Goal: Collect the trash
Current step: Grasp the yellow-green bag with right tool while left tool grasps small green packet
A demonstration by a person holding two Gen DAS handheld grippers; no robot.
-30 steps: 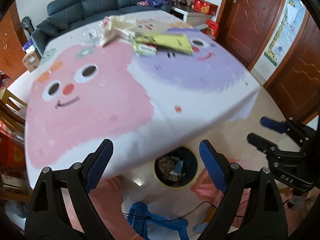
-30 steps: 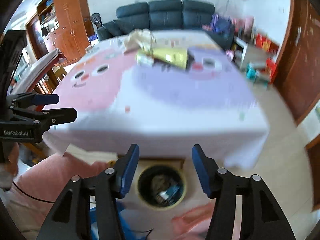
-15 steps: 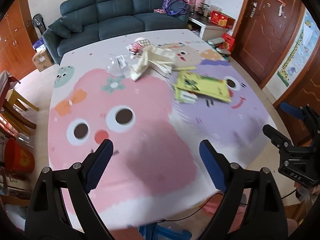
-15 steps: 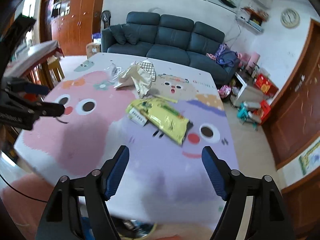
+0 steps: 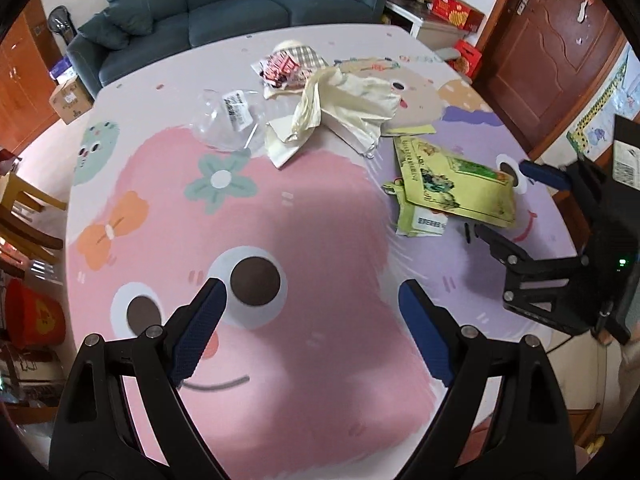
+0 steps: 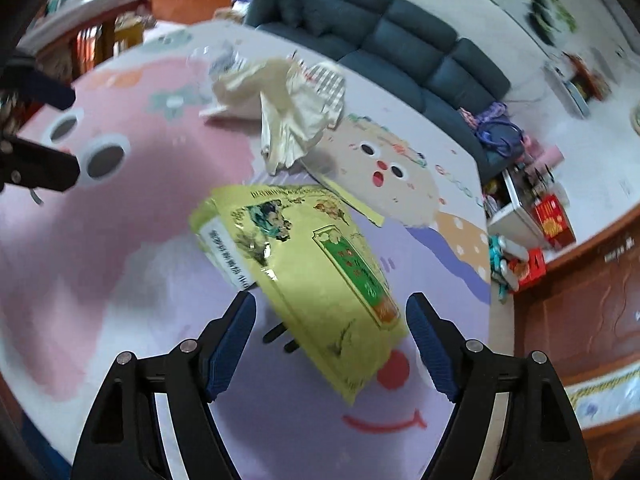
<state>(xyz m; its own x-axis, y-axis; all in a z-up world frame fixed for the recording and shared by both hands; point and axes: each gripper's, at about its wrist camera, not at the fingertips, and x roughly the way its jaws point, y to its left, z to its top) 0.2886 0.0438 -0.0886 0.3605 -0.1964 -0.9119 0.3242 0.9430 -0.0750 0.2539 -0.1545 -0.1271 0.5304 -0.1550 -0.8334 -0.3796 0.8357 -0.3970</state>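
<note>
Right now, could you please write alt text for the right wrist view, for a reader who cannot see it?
The open right gripper hangs over a yellow-green packet lying on a cartoon-print tablecloth, nothing between its fingers. Behind the packet lie crumpled cream wrappers. A dark sofa stands beyond the table, and the left gripper shows at the left edge.

The smaller green packet lies half hidden under the yellow bag; its print is unreadable.

Both views down over table
</note>
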